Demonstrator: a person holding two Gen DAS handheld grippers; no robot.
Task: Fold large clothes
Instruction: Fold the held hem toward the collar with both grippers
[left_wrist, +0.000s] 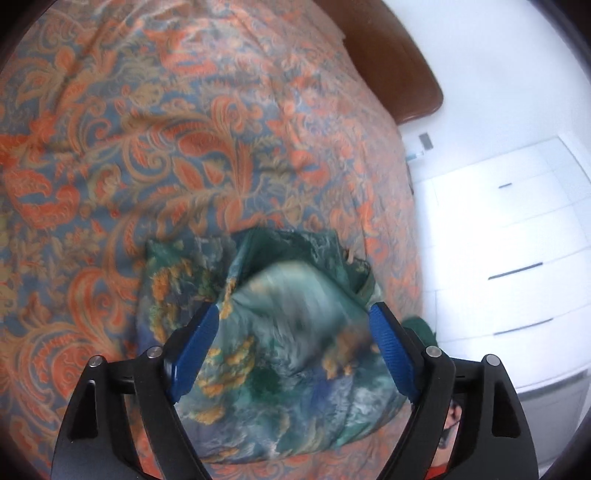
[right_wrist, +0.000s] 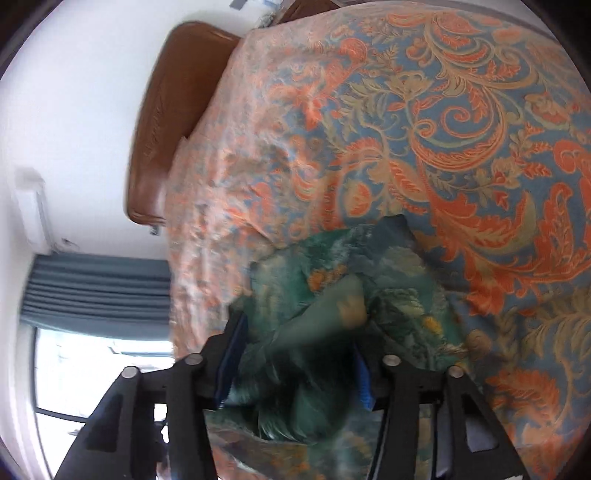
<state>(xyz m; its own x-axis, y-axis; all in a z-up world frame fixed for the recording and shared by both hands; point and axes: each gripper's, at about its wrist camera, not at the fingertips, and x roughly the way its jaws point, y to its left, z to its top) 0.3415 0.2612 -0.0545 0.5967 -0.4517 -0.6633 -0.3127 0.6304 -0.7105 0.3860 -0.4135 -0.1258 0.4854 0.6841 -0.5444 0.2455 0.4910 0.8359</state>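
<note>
Lying bunched on the orange-and-blue paisley bedspread (left_wrist: 221, 155) is the task's thing, a green silky garment printed with yellow and white patches (left_wrist: 280, 354). It sits on the bedspread's near part, close to the edge that faces the white chest of drawers with dark slot handles (left_wrist: 517, 266). In the left wrist view the left gripper (left_wrist: 293, 332) has its blue ribbed fingers (left_wrist: 199, 350) spread wide, one on each side of a raised, blurred fold of the garment; the cloth bulges between them, and whether the pads touch it cannot be told. Beyond the bedspread's far edge stands a brown leather headboard (left_wrist: 399, 62) against the white wall.

In the right wrist view the same garment (right_wrist: 369, 295) is heaped just ahead of the right gripper (right_wrist: 299, 354). Its blue-padded fingers (right_wrist: 231, 365) are also spread apart, with a dark green, motion-blurred mass of cloth filling the gap between them; the far finger pad is partly hidden by the fabric, so a real grip cannot be told. To the side of the bedspread (right_wrist: 443, 129) away from the garment, the headboard (right_wrist: 166, 122) leans against the wall, and past it hang grey-blue pleated curtains (right_wrist: 99, 288) above a bright window (right_wrist: 99, 369).
</note>
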